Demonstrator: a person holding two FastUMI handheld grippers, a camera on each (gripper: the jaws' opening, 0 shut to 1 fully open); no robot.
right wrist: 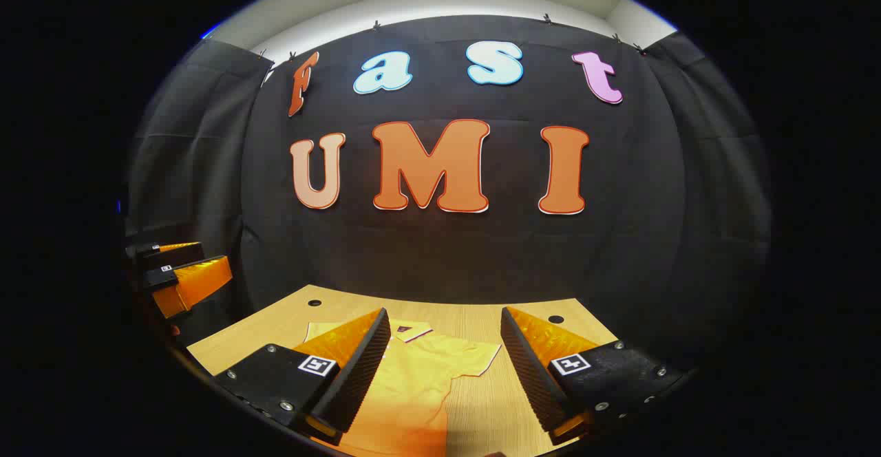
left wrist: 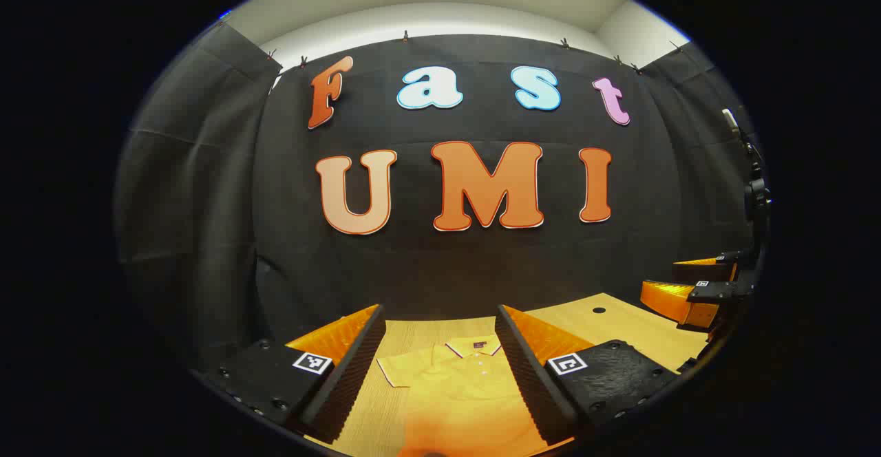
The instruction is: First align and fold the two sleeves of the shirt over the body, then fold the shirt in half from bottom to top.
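A yellow polo shirt (left wrist: pixel 447 381) lies flat on the wooden table (left wrist: pixel 619 326), collar toward the back wall, short sleeves spread out. My left gripper (left wrist: pixel 440 354) hovers above it, open, with the collar showing between its fingers. In the right gripper view the shirt (right wrist: pixel 420 374) shows its right sleeve (right wrist: pixel 475 359) lying out to the side. My right gripper (right wrist: pixel 446 360) is open too, held above that side of the shirt. Each gripper appears at the edge of the other's view, the right gripper (left wrist: pixel 695 292) and the left gripper (right wrist: pixel 182 271), both raised off the table.
The table (right wrist: pixel 523 402) has small round holes near its back corners (right wrist: pixel 314 302) (right wrist: pixel 556 319). The black cloth wall stands close behind the table's far edge and wraps both sides.
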